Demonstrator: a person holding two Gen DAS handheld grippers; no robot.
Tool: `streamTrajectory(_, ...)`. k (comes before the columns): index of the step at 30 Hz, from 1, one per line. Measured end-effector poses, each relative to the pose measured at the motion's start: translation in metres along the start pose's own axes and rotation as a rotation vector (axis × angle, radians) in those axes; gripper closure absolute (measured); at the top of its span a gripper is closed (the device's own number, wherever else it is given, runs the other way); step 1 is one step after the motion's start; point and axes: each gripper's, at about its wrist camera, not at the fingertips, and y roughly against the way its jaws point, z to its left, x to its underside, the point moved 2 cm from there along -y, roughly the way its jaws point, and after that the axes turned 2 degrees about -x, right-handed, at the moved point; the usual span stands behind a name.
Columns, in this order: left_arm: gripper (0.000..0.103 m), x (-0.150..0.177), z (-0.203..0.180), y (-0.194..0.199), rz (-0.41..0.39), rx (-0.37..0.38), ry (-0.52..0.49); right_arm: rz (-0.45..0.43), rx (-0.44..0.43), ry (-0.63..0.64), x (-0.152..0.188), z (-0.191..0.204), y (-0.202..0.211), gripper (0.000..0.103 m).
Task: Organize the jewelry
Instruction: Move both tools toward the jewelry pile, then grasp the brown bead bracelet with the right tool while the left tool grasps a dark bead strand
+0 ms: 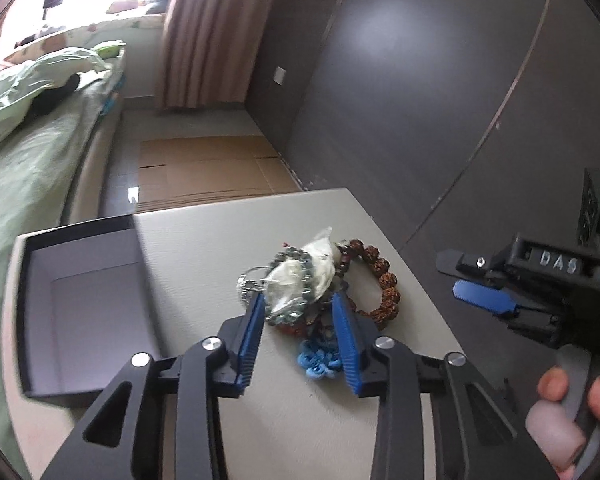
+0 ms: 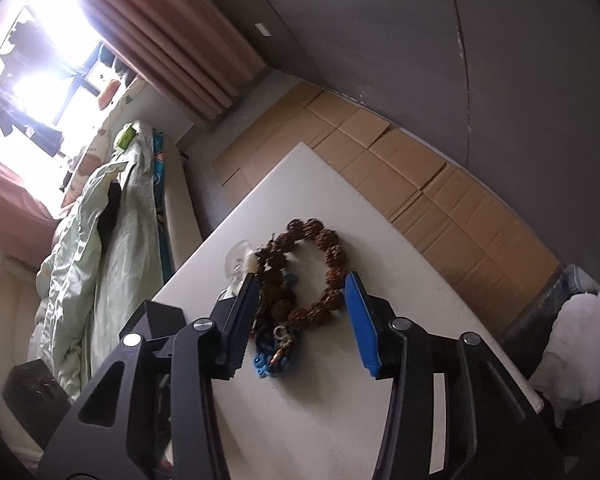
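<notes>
table pale, flat | on it: open box, jewelry pile

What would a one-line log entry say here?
left tongs: open over jewelry pile | right tongs: open around brown bead bracelet | box: open

On the desk a pile of bracelets lies right of an open box. Flattened cardboard lies on the floor beyond; a bed stands left.
</notes>
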Motion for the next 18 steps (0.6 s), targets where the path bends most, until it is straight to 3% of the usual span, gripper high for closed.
streamTrajectory(13,0.085,0.004,-0.001,-0.059,0.084,-0.009,-0.062,0.016,-0.011,-0.021,-0.013,-0.002,-0.006,0.058)
streamTrajectory(18,0.095,0.011,-0.003,-0.063,0.105,-0.031,-0.079,0.022,-0.002,-0.017,-0.012,-0.004,-0.007,0.058)
